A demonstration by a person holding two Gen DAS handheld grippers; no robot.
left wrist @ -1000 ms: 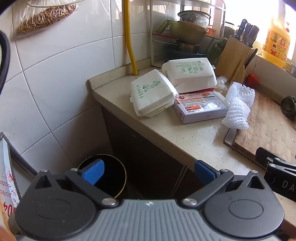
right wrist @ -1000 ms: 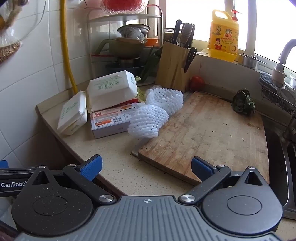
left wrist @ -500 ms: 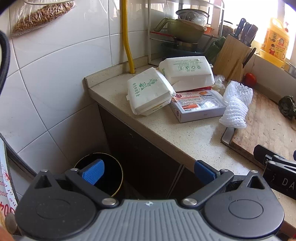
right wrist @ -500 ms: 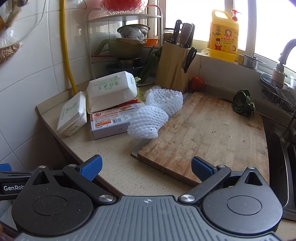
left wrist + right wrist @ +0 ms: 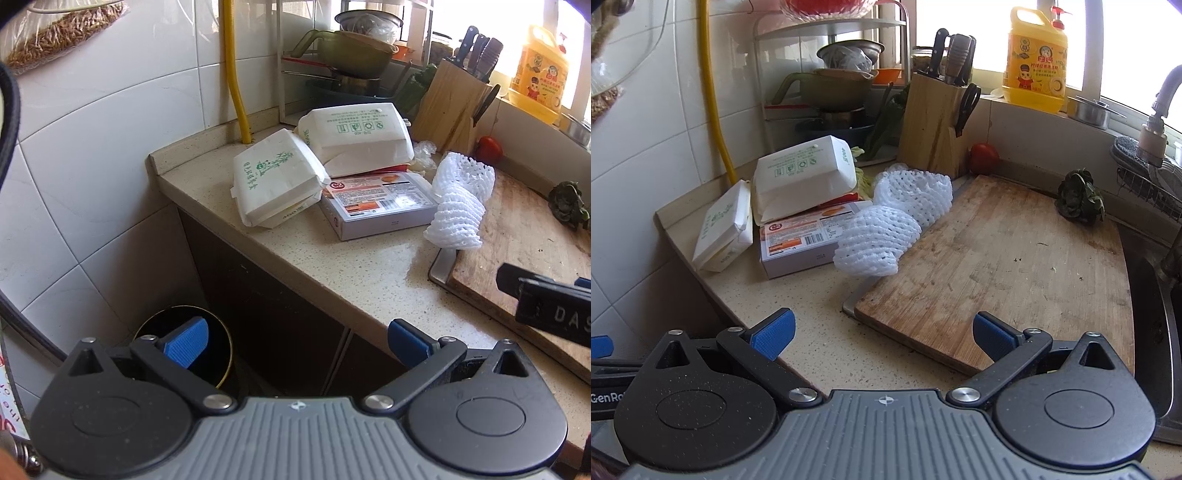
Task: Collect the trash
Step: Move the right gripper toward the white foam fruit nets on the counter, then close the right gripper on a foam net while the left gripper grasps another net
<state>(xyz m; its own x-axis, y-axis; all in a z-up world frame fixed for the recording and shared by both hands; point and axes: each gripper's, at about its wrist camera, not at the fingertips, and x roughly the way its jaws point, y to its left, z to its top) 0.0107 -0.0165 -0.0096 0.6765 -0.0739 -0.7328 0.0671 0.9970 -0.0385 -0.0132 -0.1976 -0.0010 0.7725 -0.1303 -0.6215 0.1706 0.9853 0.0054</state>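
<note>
Kitchen corner, speckled stone counter [image 5: 295, 254] against white tile. Trash sat piled ahead of both grippers: two white takeout boxes, the near one [image 5: 275, 182] tipped on edge against the far one [image 5: 356, 138], which rode on a flat printed carton [image 5: 380, 205]. White foam fruit netting [image 5: 892, 225] draped over the cutting board [image 5: 1008, 266] edge, ahead-left of our right gripper [image 5: 882, 332]. Our left gripper [image 5: 295, 336] hung off the counter edge with the open bin [image 5: 184, 350] just below-left of it, likely so drops would be short. Both grippers had jaws spread wide, nothing held. We judged collection not yet started; the netting or the near box looked the easiest first grab.
</note>
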